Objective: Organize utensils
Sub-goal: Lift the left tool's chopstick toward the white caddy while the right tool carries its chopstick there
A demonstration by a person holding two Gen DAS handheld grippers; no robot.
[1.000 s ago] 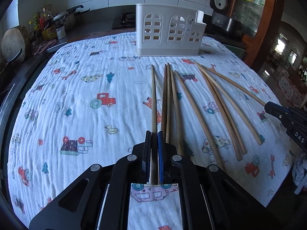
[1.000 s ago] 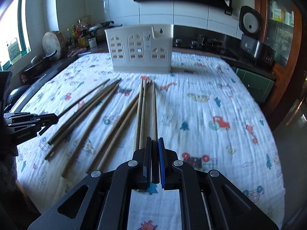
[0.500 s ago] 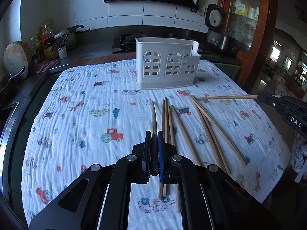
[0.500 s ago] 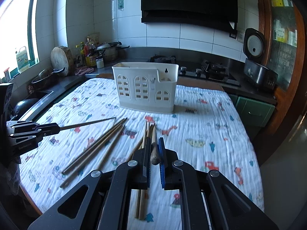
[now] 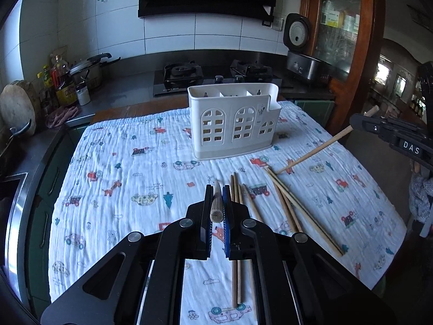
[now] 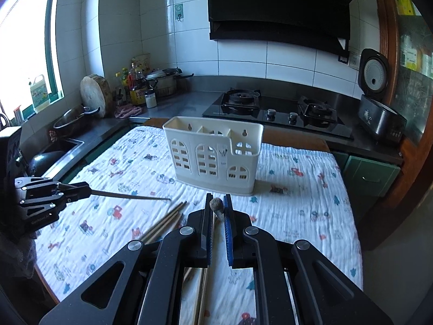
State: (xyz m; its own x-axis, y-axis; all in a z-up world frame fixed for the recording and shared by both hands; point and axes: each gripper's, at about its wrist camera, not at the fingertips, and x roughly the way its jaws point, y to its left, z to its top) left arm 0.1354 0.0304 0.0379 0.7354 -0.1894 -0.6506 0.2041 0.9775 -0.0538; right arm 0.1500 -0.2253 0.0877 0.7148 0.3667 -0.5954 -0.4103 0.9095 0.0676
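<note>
The left tool [image 5: 217,203] is pressed together on a single wooden chopstick [image 5: 216,205], which runs forward between its pads and is seen nearly end-on in the left wrist view. From the right wrist view that same chopstick [image 6: 130,195] sticks out of the left tool [image 6: 81,189] as a thin dark line, held clear above the cloth.

The right tool [image 6: 217,211] pinches a second chopstick [image 6: 217,206], also seen end-on, its butt showing just between the pads. In the left wrist view this one [image 5: 316,153] slants down from the right tool [image 5: 357,120] toward the cloth; whether its far tip touches the cloth is hard to tell.

The remaining chopsticks [image 5: 286,205] lie loose on the printed cloth [image 5: 121,184] that covers the bench, in a fanned group just right of the left tool. A white plastic utensil holder [image 5: 234,123] with arched window cut-outs stands upright further back on the cloth, well apart from the loose chopsticks, with divided compartments visible at its top.

Behind the bench are a gas hob [image 6: 276,108] and a rice cooker [image 6: 379,103].
</note>
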